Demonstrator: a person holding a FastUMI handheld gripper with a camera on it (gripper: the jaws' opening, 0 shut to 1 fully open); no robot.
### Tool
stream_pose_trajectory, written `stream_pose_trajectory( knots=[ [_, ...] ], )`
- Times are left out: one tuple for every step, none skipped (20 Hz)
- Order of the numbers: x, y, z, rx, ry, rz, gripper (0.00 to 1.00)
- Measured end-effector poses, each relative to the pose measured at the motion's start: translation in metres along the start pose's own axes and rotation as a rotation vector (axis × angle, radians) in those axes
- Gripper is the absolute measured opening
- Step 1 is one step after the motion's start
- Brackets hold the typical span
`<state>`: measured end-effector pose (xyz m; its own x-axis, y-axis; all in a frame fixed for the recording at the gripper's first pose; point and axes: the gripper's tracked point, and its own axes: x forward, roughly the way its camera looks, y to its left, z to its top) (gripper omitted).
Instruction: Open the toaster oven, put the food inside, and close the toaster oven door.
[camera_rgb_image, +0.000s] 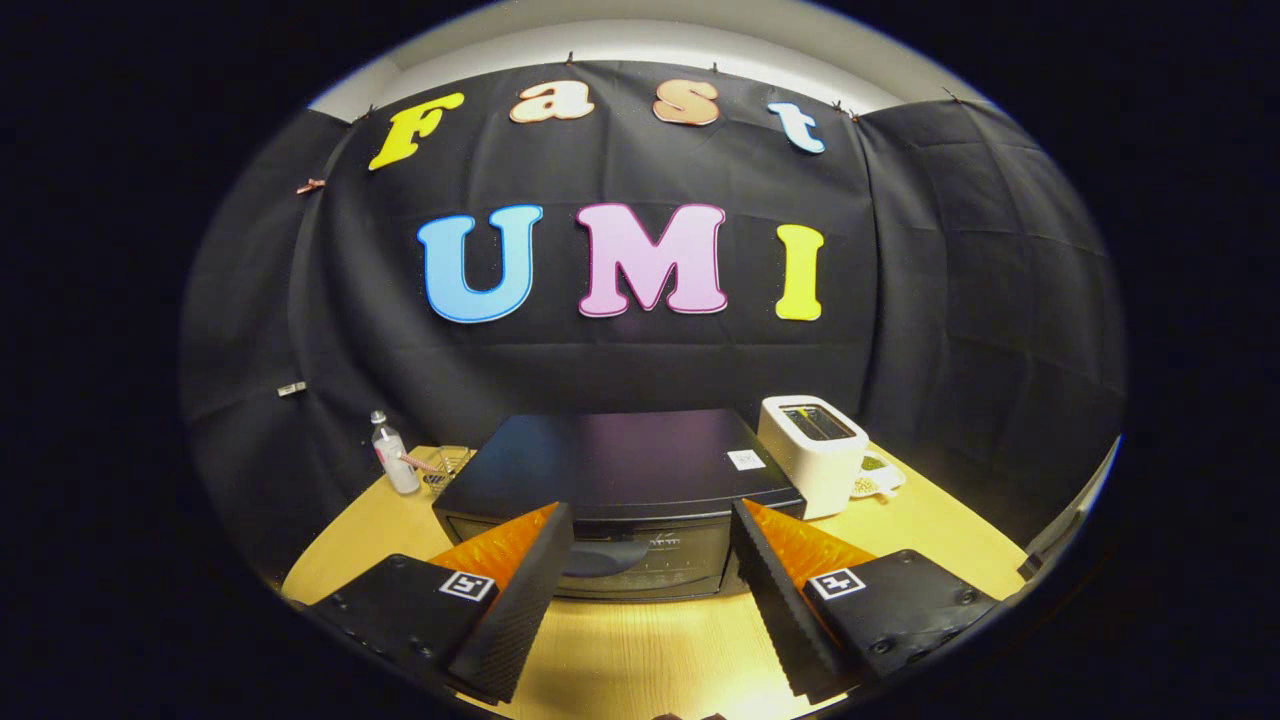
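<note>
Black cloth draped behind, creased in soft folds, with a pale wooden bench in front, smooth and lightly grained. On the bench, square ahead of the tool, sat the toaster oven: a dark, boxy body with a flat, faintly glossy top and a small pale sticker near its right rear corner. Door shut, a dark glass pane with a curved handle across its upper part, seen in the gap between the fingers. Just right of the oven, touching or nearly so, stood a white slot toaster, rounded at the corners, and behind that a small light dish with something pale in it, too small to identify. Off to the left rear, a clear plastic bottle and a small wire rack.

Tool spread wide, holding nothing, its fingers wedge-shaped with ribbed inner faces, tips short of the door front or just reaching it.

Food for the task not clearly identified; possibly the contents of the dish, but could not tell.

Risks, judged from here: handle shallow and curved, so could slip off a ribbed finger if hooked too near its end. Glossy door and smooth bench top gave little friction, so a hard pull might drag the whole oven forward instead of swinging the door. Toaster close on the right, liable to be knocked by the right finger on a wide approach.
</note>
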<state>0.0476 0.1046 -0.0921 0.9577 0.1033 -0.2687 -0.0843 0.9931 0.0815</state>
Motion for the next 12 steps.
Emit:
stream_pose_trajectory(
  knots=[
    [0.006, 0.006, -0.004, -0.007, 0.011, 0.004, 0.98],
    [0.013, 0.011, -0.009, -0.01, 0.023, 0.009, 0.98],
    [0.02, 0.016, -0.012, -0.012, 0.032, 0.01, 0.98],
    [0.025, 0.02, -0.016, -0.012, 0.042, 0.01, 0.98],
    [0.031, 0.025, -0.019, -0.012, 0.052, 0.011, 0.98],
    [0.036, 0.029, -0.023, -0.013, 0.063, 0.009, 0.98],
    [0.042, 0.031, -0.028, -0.015, 0.076, 0.004, 0.98],
    [0.046, 0.034, -0.033, -0.015, 0.092, 0.004, 0.98],
    [0.05, 0.037, -0.038, -0.016, 0.108, 0.005, 0.98],
    [0.055, 0.038, -0.044, -0.02, 0.124, 0.001, 0.98],
    [0.058, 0.038, -0.049, -0.023, 0.142, -0.004, 0.98],
    [0.06, 0.04, -0.053, -0.013, 0.158, -0.002, 0.98]
  ],
)
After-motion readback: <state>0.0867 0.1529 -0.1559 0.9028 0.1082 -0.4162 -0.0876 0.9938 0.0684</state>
